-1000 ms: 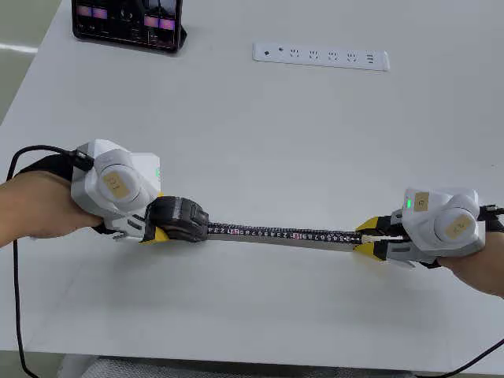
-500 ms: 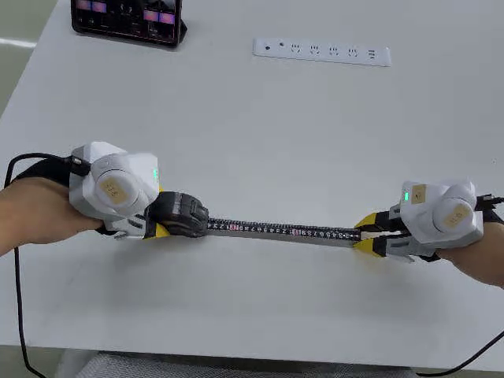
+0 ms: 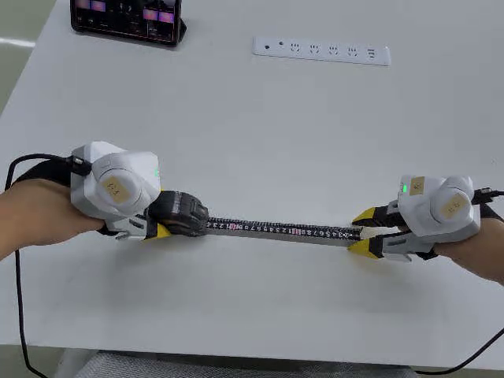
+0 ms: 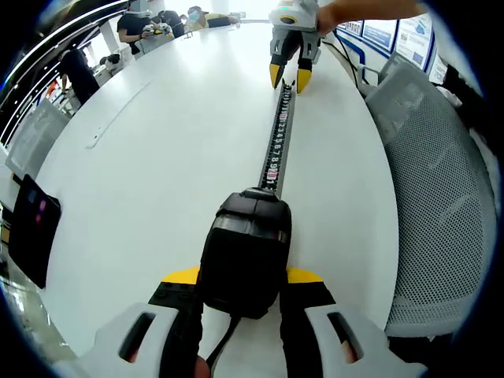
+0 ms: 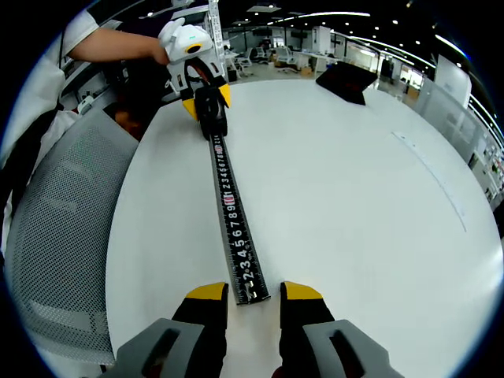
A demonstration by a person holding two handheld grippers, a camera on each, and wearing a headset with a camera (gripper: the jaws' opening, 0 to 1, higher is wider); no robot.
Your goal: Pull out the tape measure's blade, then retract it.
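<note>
A black tape measure [image 3: 179, 214] lies on the white table [image 3: 260, 134], with my left gripper [image 3: 161, 217] shut on its case [image 4: 246, 252]. Its blade [image 3: 283, 231] is pulled out to the right and lies flat along the table. The blade's end [image 5: 252, 295] sits between the yellow fingertips [image 5: 209, 291] of my right gripper [image 3: 364, 231], which is open with gaps on both sides of the blade. In the left gripper view the right gripper [image 4: 288, 77] stands at the blade's [image 4: 276, 150] far end. In the right gripper view the left gripper [image 5: 205, 98] holds the case at the far end.
A white power strip [image 3: 321, 52] and a dark tablet on a stand [image 3: 126, 20] lie at the table's far side. A black cable [image 3: 16, 276] hangs off the near left edge. A grey mesh chair [image 4: 425, 197] stands just beyond the near table edge.
The right gripper's jaws have spread apart and let go of the blade's end. The blade stays pulled out; the left gripper still holds the case.
</note>
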